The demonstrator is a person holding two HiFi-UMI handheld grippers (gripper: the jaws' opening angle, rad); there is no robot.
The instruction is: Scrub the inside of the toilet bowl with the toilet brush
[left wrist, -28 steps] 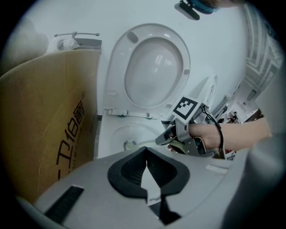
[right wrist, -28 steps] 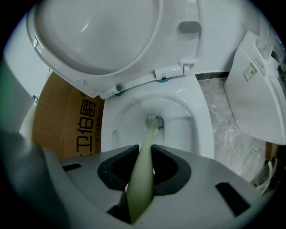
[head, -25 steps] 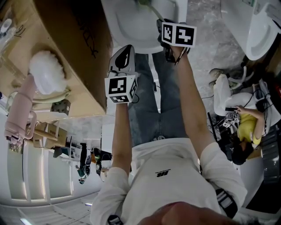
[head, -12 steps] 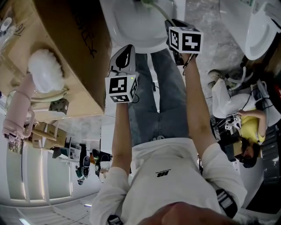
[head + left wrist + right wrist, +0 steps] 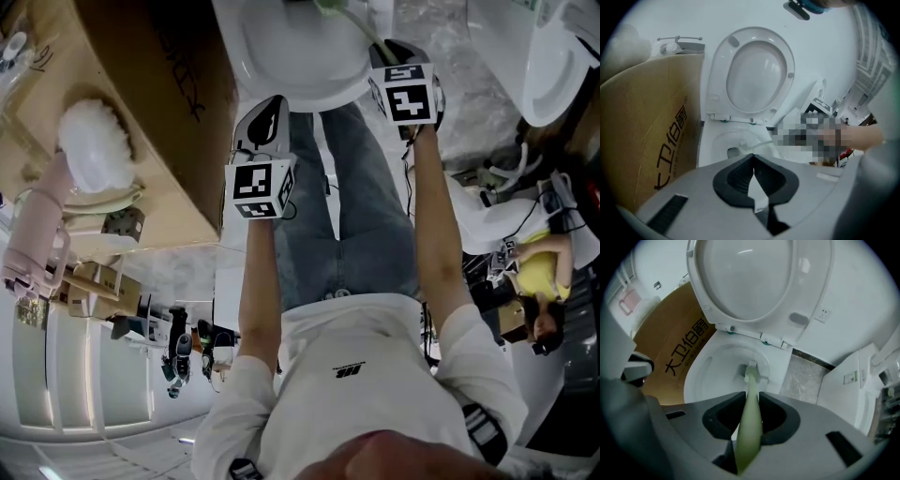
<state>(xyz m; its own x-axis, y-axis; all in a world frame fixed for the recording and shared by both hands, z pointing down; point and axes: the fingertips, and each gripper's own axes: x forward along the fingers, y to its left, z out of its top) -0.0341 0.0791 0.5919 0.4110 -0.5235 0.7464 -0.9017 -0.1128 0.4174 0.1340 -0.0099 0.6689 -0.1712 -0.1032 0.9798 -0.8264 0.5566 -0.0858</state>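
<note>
The white toilet bowl [image 5: 291, 52] is at the top of the head view, with its seat and lid [image 5: 750, 282] raised. My right gripper [image 5: 401, 86] hangs over the bowl's right rim, shut on the pale green toilet brush [image 5: 749, 427]. The brush runs out between the jaws, and its white bristle head [image 5: 751, 371] is down inside the bowl [image 5: 708, 376] near the drain. My left gripper [image 5: 261, 155] is held in front of the bowl, shut with nothing in it. In the left gripper view the jaws [image 5: 753, 159] meet below the bowl [image 5: 740, 140], where the brush's thin shaft [image 5: 761, 144] shows.
A large cardboard box [image 5: 159, 103] stands tight against the bowl's left side [image 5: 675, 348]. A second white toilet [image 5: 553, 66] is on the right over grey marble floor [image 5: 806, 380]. A person in yellow [image 5: 534, 277] sits at the right.
My right gripper has moved to the right along the bowl's rim with the brush in it. The left gripper has stayed where it was.
</note>
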